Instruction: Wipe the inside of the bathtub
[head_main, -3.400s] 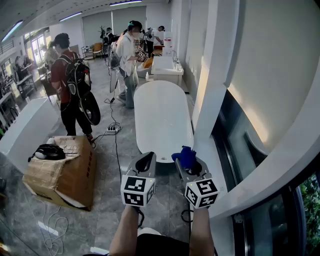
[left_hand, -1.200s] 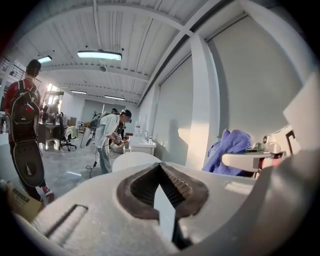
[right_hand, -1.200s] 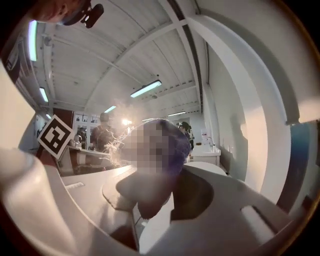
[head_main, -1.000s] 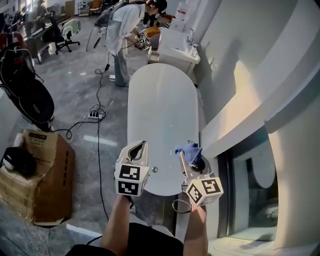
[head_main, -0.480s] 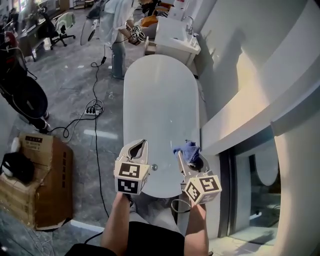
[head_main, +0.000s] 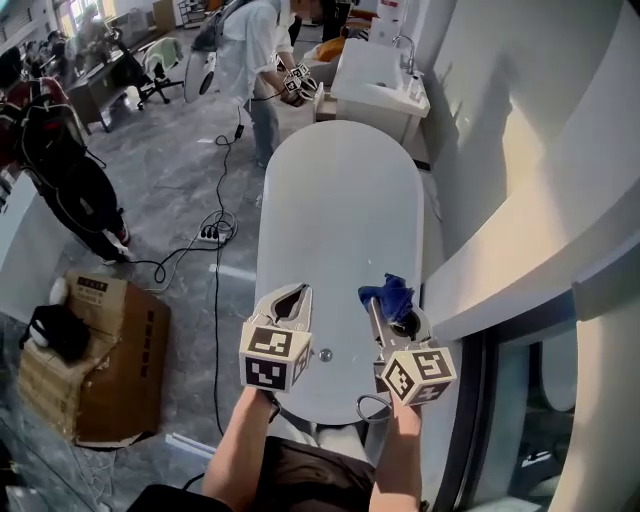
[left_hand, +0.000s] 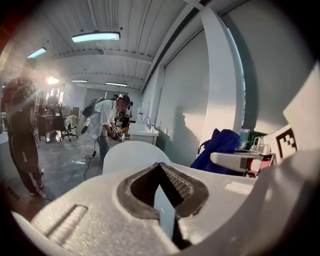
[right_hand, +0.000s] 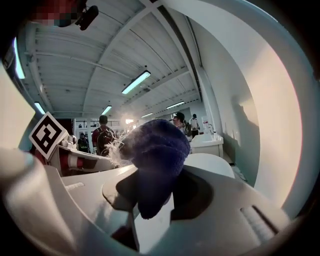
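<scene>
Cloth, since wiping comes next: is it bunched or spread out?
Bunched: the blue cloth is a wadded lump clamped in the right gripper.

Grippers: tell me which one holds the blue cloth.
The right gripper: its jaws are shut on the blue cloth. The left gripper has its jaws together with nothing between them.

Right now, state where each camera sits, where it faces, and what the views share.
Head view: on the person's head, facing steeply down at the bathtub; both forearms, left tool and right tool show.
Left gripper view: on the left tool, facing along its shut, empty jaws over the bathtub; right tool at its right.
Right gripper view: on the right tool, facing along jaws shut on the blue cloth; left tool at its left.
Shared: all three show bathtub and cloth.
</scene>
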